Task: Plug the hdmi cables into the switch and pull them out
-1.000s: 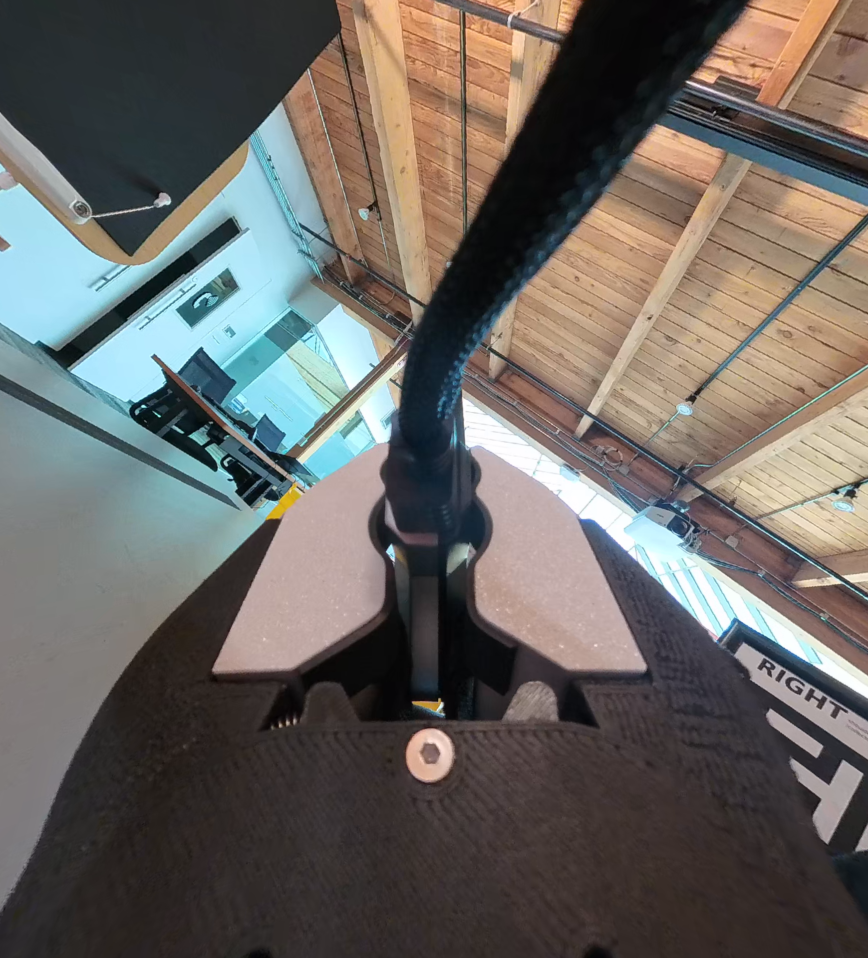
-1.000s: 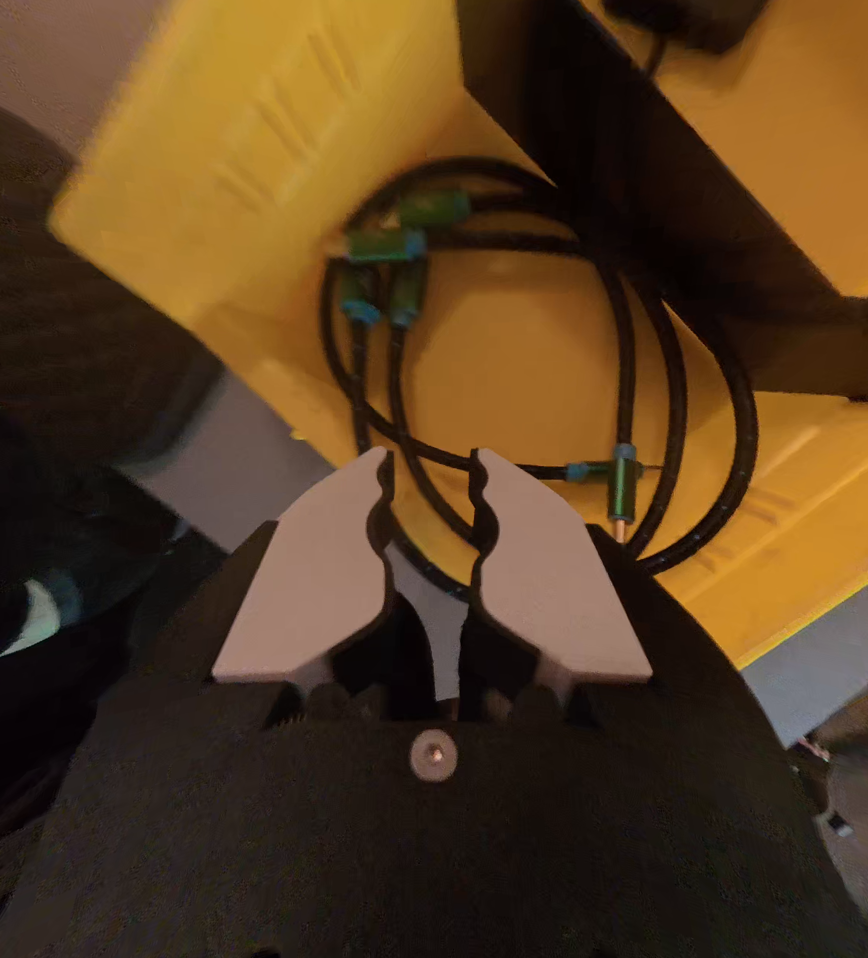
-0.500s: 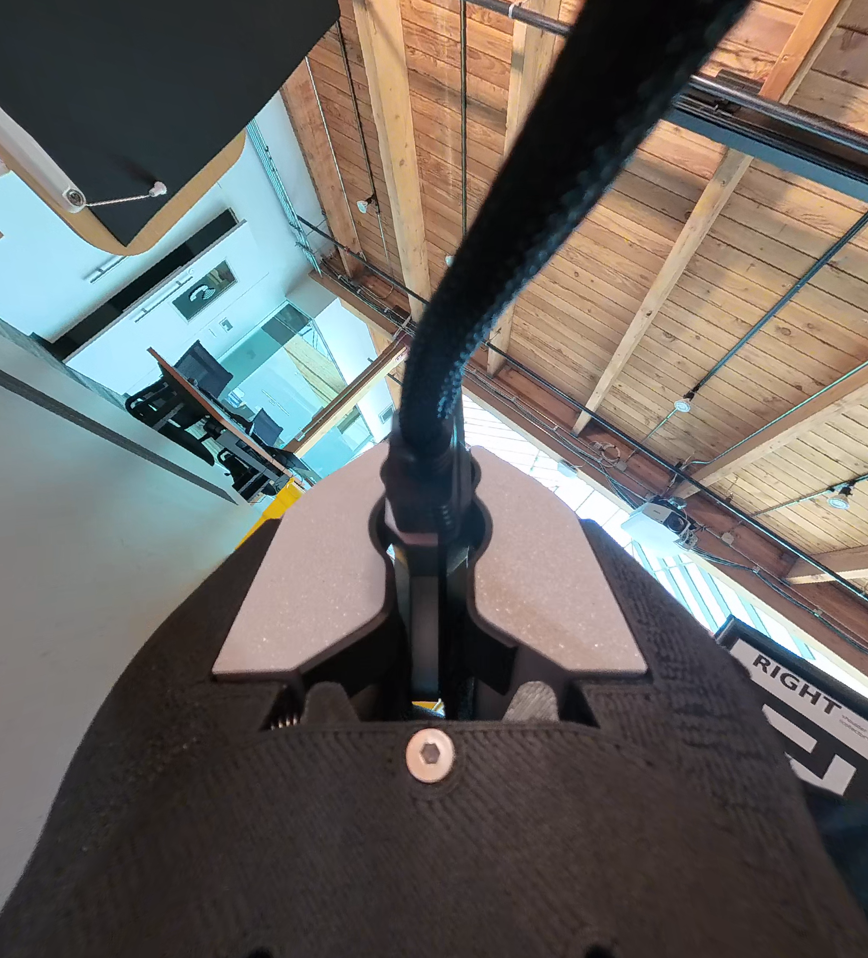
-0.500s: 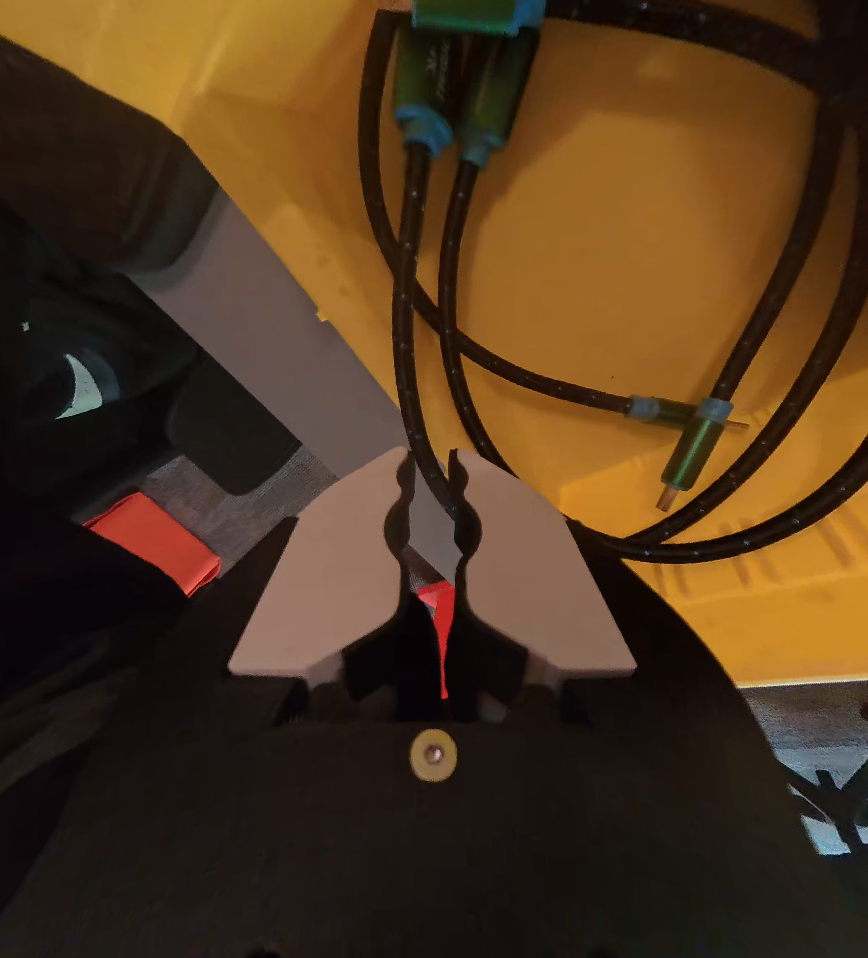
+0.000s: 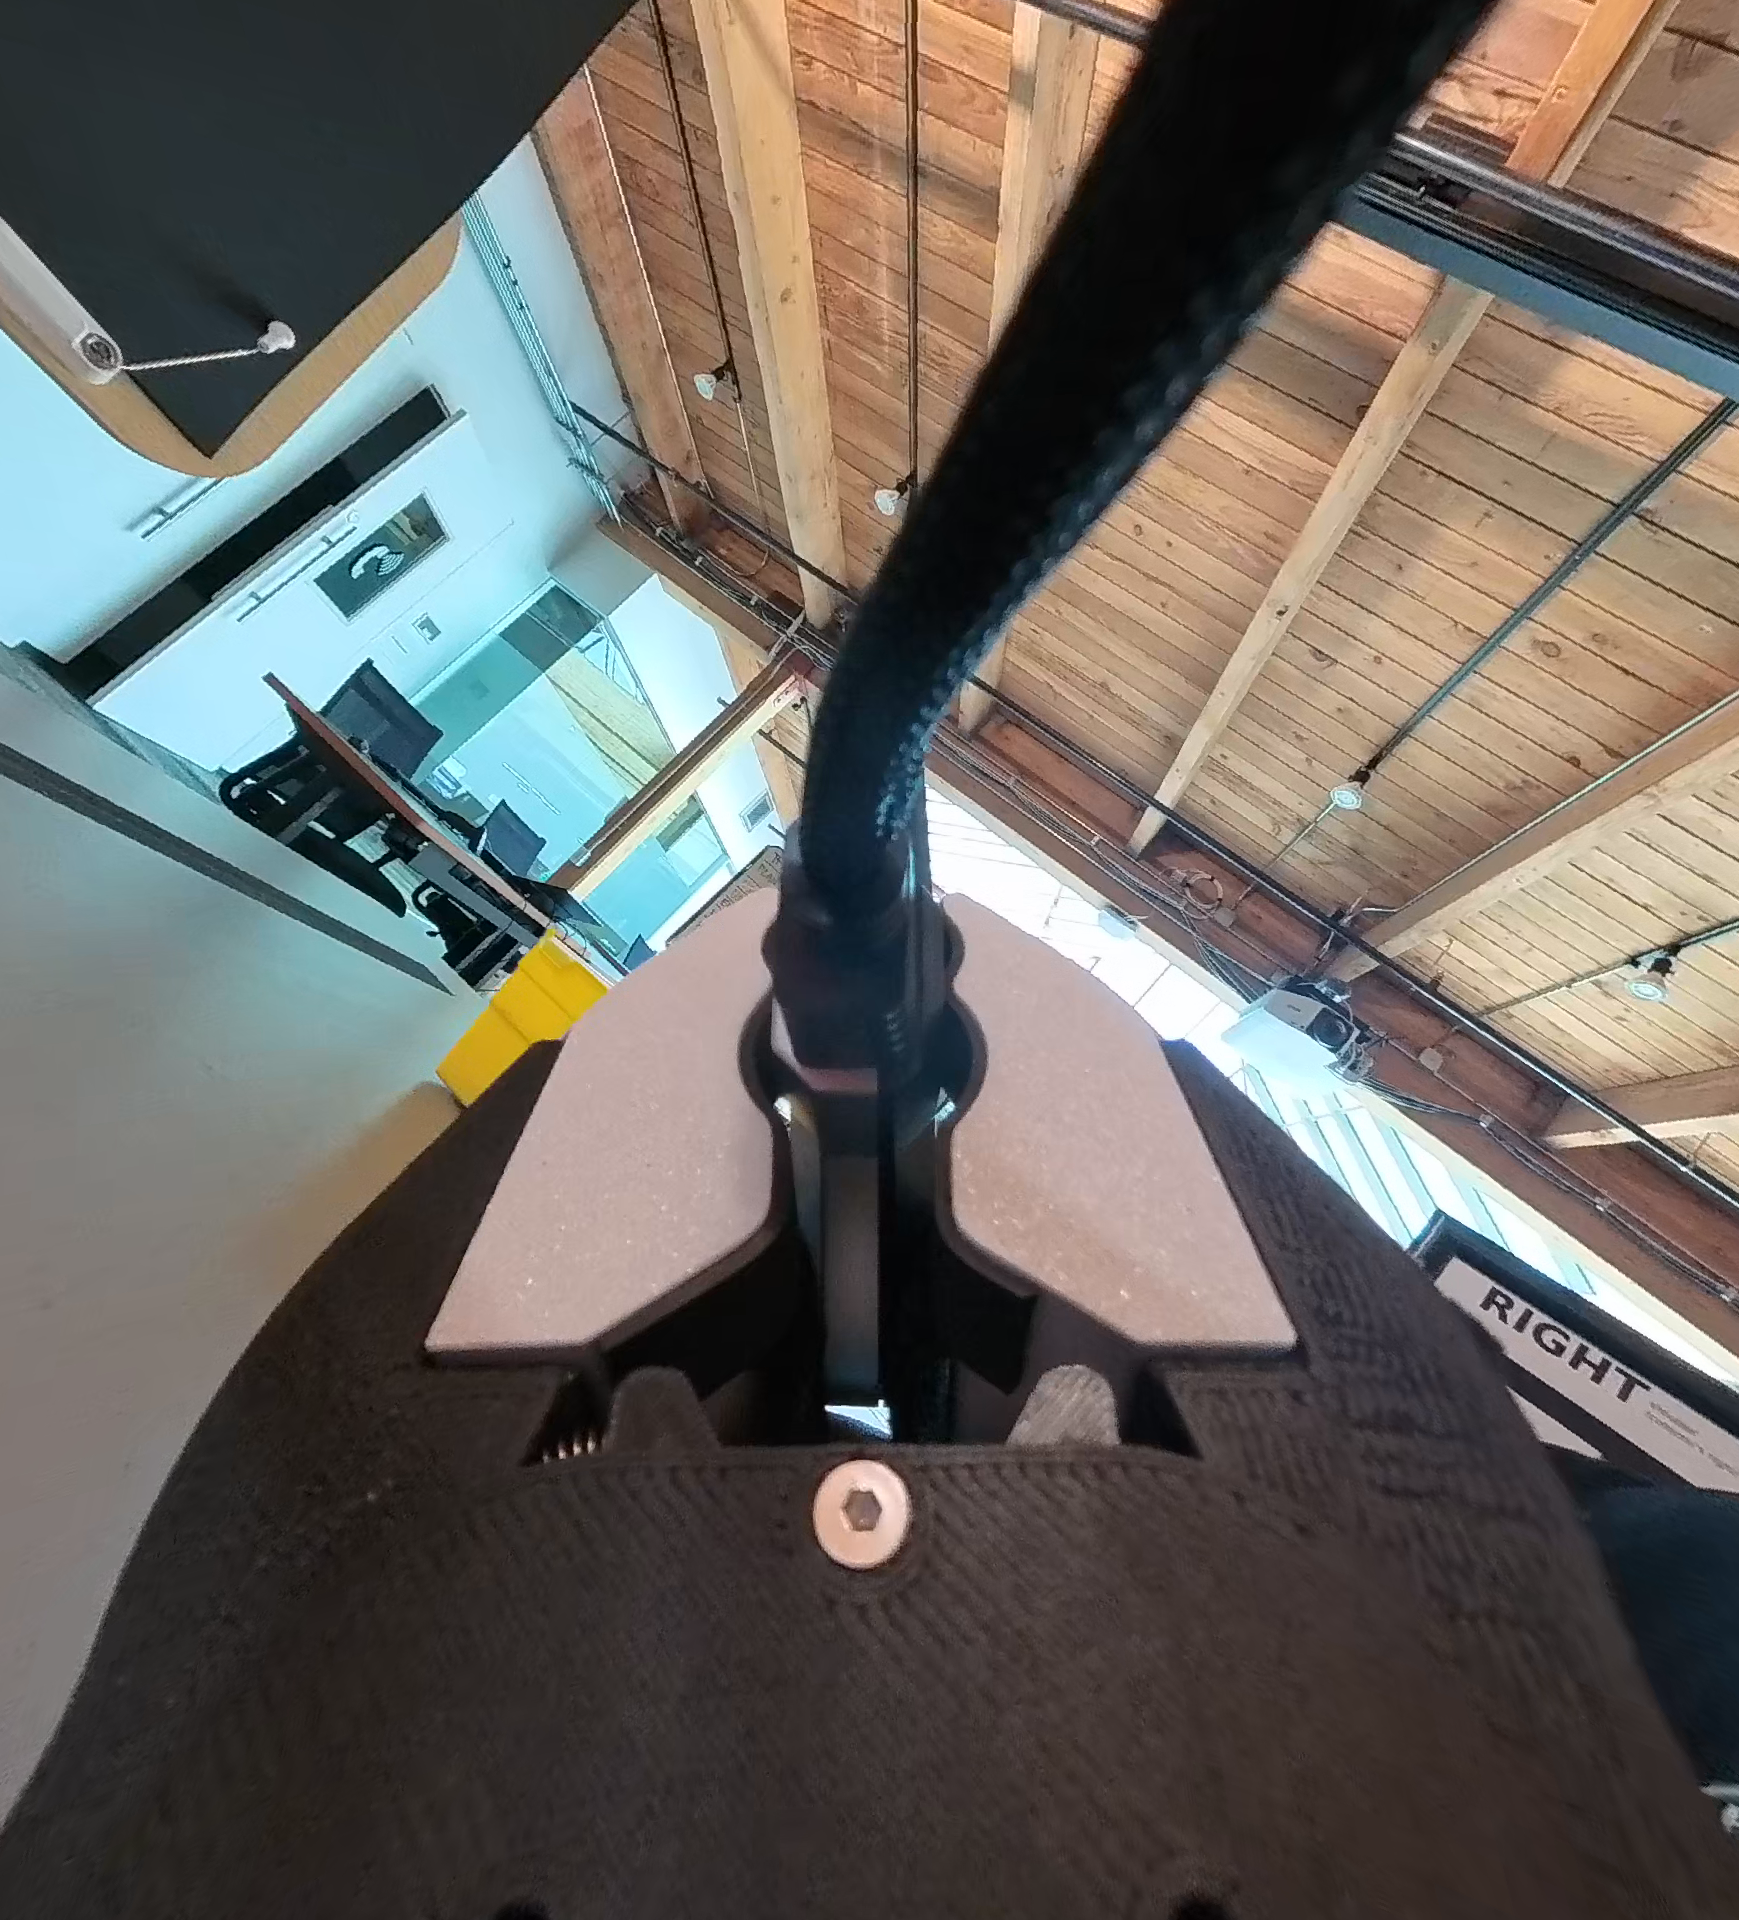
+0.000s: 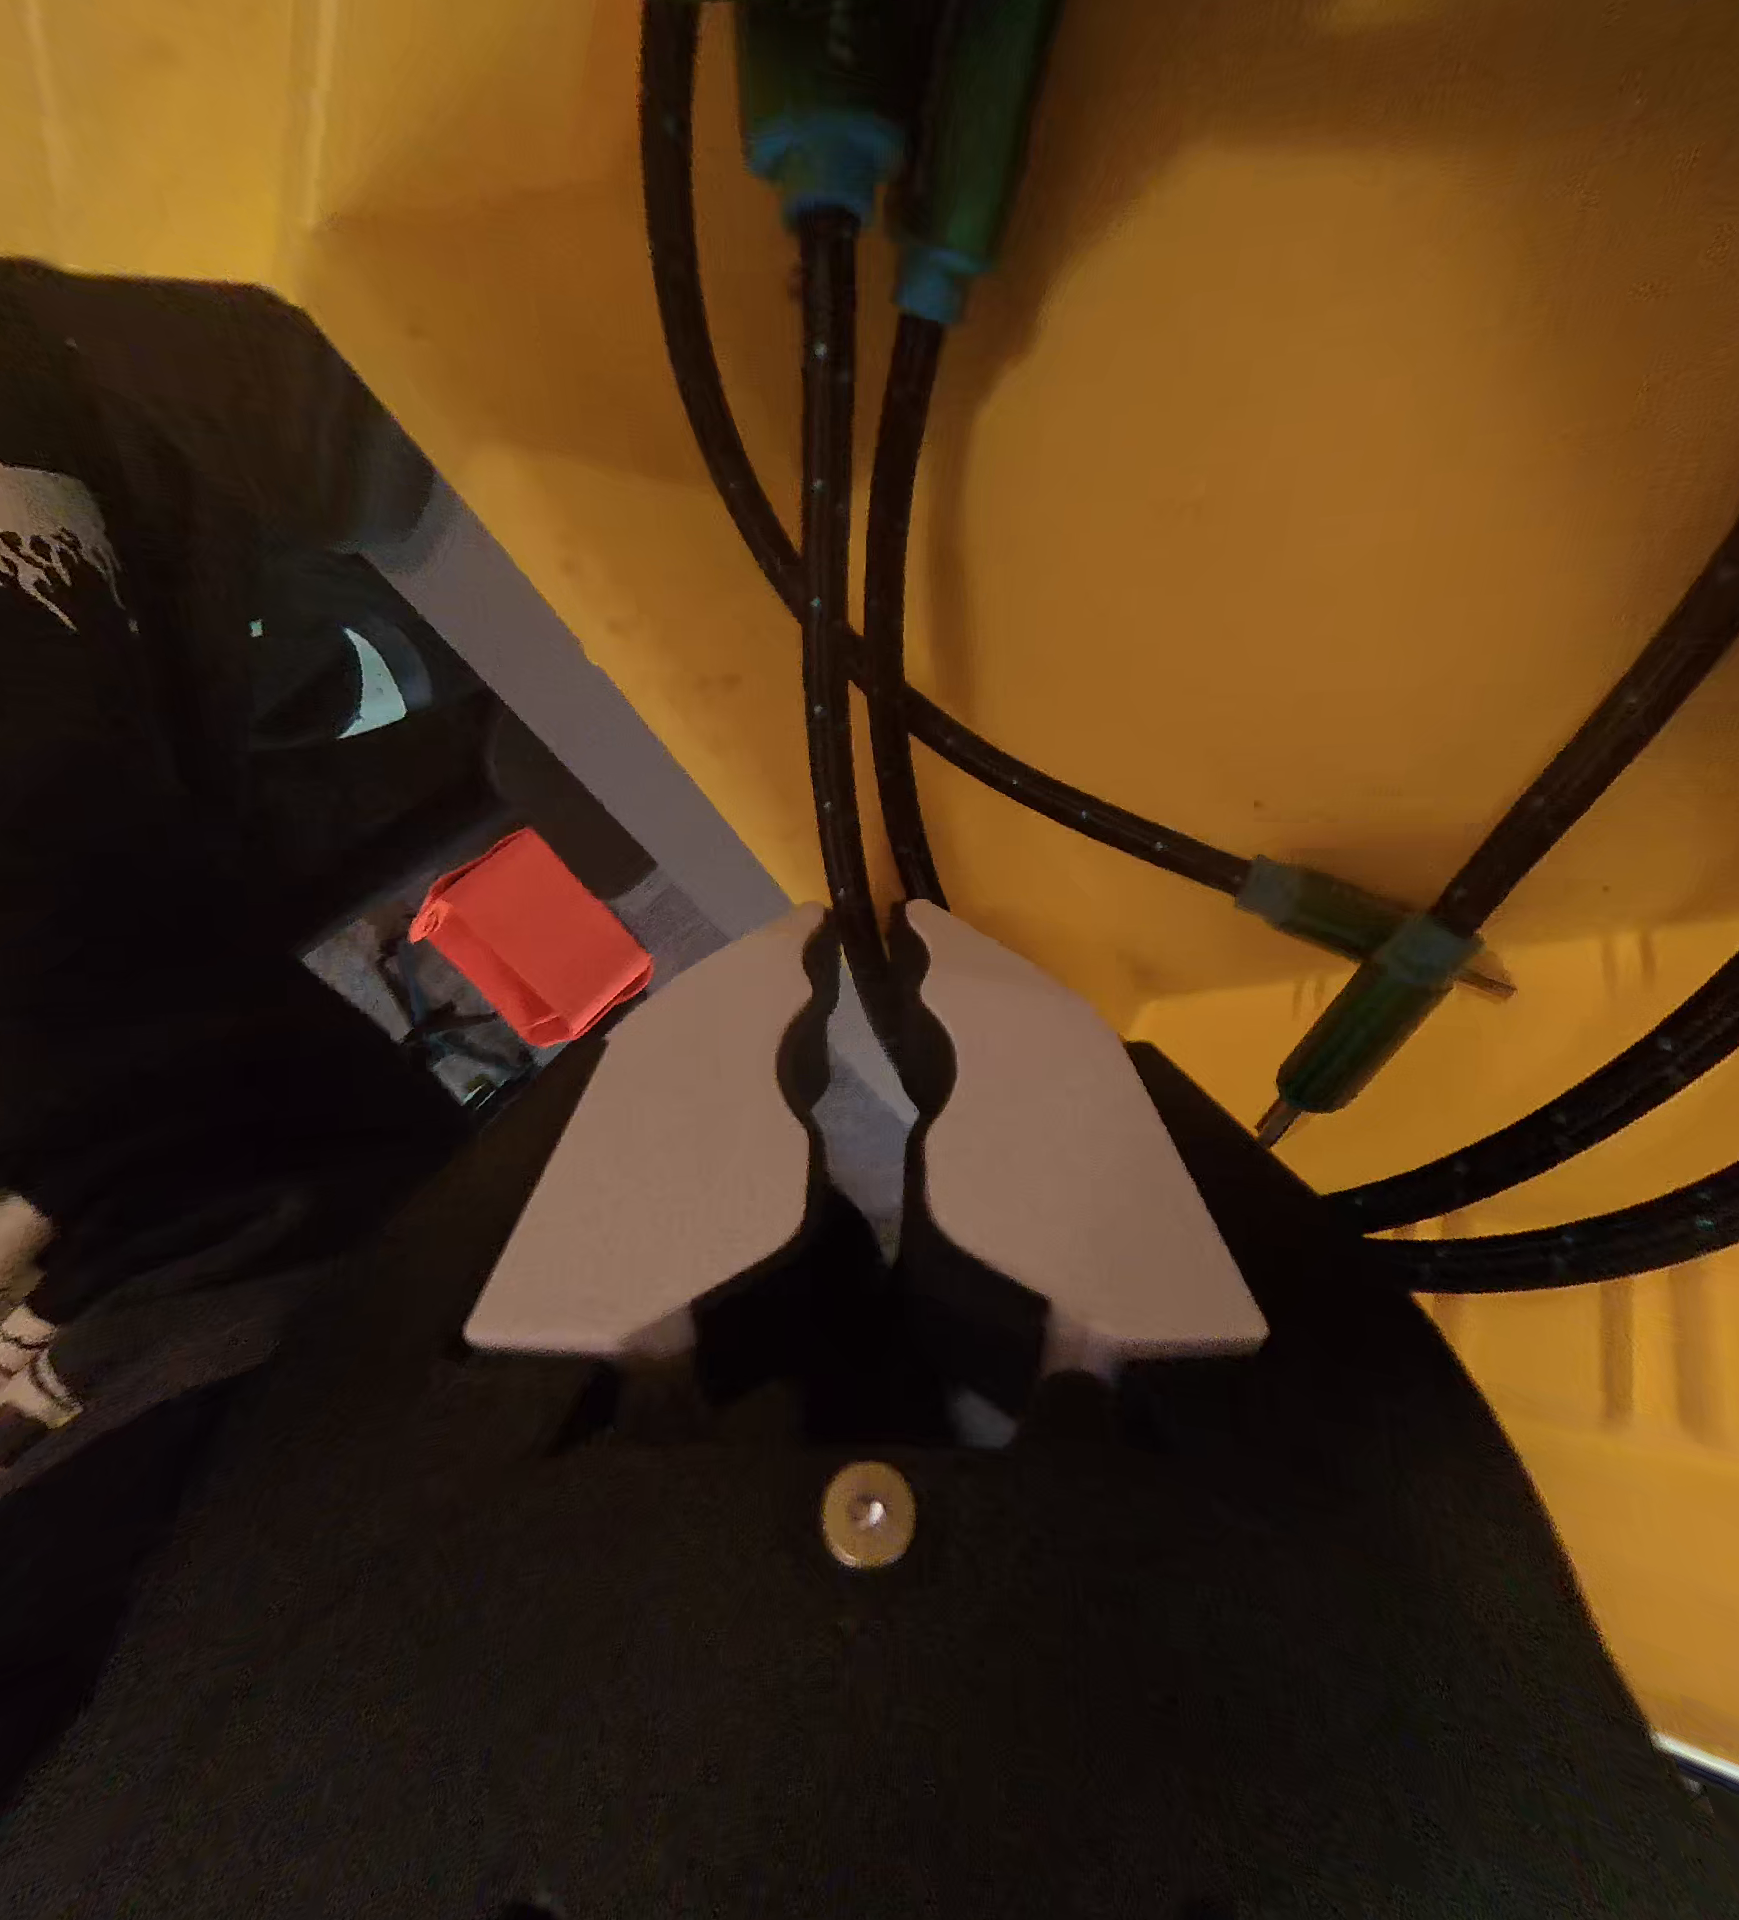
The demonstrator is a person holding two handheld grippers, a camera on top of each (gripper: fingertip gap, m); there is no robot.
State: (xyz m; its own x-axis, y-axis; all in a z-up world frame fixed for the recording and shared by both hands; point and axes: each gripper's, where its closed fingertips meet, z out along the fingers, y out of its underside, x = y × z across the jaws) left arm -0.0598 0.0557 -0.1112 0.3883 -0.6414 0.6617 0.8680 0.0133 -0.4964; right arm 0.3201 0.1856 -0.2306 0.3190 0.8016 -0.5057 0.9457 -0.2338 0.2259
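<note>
My left gripper (image 5: 860, 914) points up at the ceiling and is shut on the black plug end (image 5: 849, 997) of a thick black braided HDMI cable (image 5: 1052, 436), which arcs up and to the right out of view. My right gripper (image 6: 865, 914) hovers over a yellow bin (image 6: 1260, 520) of coiled braided cables. Its fingers are nearly together around a thin black cable (image 6: 829, 623) that runs down from a green plug (image 6: 813, 104). Another green plug (image 6: 1364, 1018) lies to the right. The switch is not in view.
A red object (image 6: 532, 935) lies on the floor left of the bin. A person's dark printed clothing (image 6: 65, 520) fills the left side. In the left wrist view, a white wall (image 5: 117, 1143), a yellow bin (image 5: 522, 1013) and a black-and-white marker board (image 5: 1571, 1382) show.
My right gripper has moved down close to the cables in the yellow bin and its fingers have closed around one cable. My left gripper has held still with its cable.
</note>
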